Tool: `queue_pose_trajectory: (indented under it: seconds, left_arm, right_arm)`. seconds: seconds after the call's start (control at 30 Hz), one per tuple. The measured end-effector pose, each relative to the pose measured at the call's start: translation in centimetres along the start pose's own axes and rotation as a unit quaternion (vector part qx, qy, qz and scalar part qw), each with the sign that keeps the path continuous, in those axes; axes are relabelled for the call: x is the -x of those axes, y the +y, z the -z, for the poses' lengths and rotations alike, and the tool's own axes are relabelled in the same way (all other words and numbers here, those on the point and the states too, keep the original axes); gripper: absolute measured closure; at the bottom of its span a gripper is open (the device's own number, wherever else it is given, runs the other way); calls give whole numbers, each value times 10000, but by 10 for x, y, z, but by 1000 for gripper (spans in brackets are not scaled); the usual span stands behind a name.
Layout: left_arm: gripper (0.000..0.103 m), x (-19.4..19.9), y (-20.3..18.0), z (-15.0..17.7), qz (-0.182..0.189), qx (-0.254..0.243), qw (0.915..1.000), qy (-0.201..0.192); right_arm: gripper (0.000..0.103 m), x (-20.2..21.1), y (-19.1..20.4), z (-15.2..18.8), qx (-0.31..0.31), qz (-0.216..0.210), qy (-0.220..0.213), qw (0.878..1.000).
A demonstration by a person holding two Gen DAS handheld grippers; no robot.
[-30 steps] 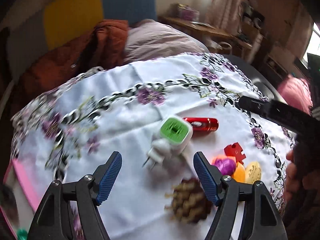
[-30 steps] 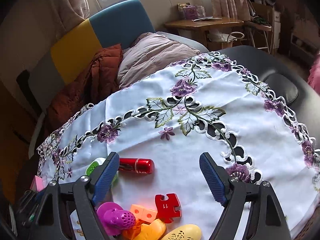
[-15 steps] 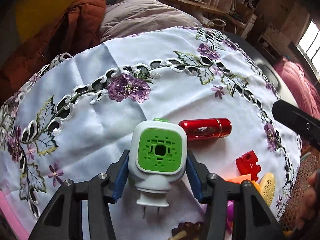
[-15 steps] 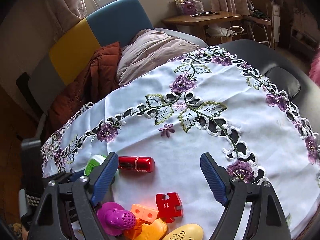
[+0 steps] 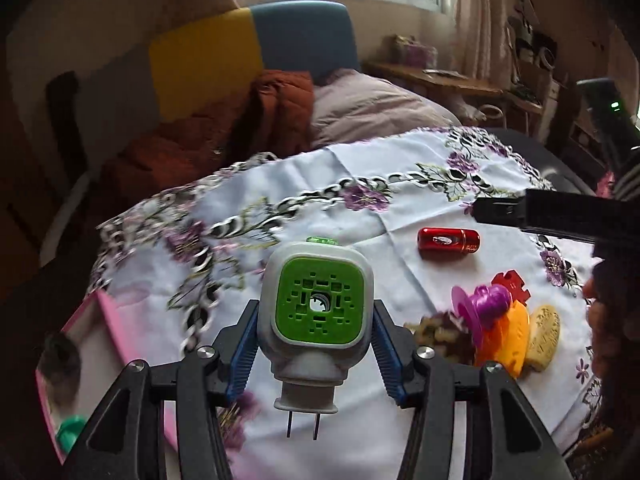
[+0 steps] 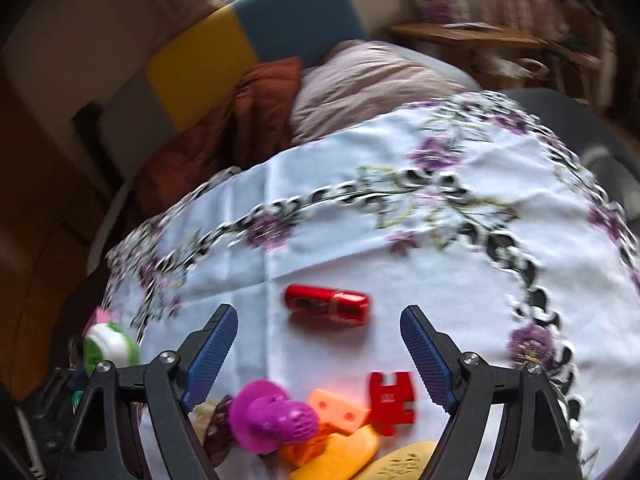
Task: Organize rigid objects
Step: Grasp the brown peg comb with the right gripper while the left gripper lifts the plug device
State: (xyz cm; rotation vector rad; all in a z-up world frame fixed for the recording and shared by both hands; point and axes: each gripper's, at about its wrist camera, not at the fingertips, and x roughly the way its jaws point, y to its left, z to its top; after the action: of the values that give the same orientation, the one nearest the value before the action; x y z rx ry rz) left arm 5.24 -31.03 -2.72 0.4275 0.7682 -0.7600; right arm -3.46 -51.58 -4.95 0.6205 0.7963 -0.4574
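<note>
Right gripper point(image 6: 318, 350) gapes empty; red cylinder point(image 6: 326, 305) lies crosswise just ahead, apparently centred despite blur. Left gripper point(image 5: 314, 344) clamps the plug-in device point(image 5: 318, 312).

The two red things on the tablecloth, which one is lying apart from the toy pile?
The red cylinder lies alone on bare cloth. The flat red puzzle piece sits against the pile of toys.
</note>
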Motion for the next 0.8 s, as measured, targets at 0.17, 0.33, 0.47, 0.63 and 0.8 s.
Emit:
queue_pose_trajectory:
  seconds: [0.17, 0.33, 0.47, 0.63, 0.8]
  left_arm:
    - [50, 36, 18, 24, -259, 252, 9993, -137]
    - [49, 58, 29, 39, -380, 394, 9983, -215]
    - [49, 69, 38, 48, -477, 469, 9974, -262]
    - [49, 82, 47, 57, -603, 527, 9962, -341]
    - [49, 94, 54, 64, -697, 572, 9951, -404]
  right_arm:
    - [19, -2, 30, 8, 652, -511, 81, 9965]
    - [20, -7, 68, 26, 1586, -838, 278, 9834]
    - [20, -16, 89, 43, 2223, -802, 472, 9705]
    - [20, -26, 105, 64, 2946, -543, 641, 9519]
    - [21, -34, 110, 74, 3250, -394, 764, 9418]
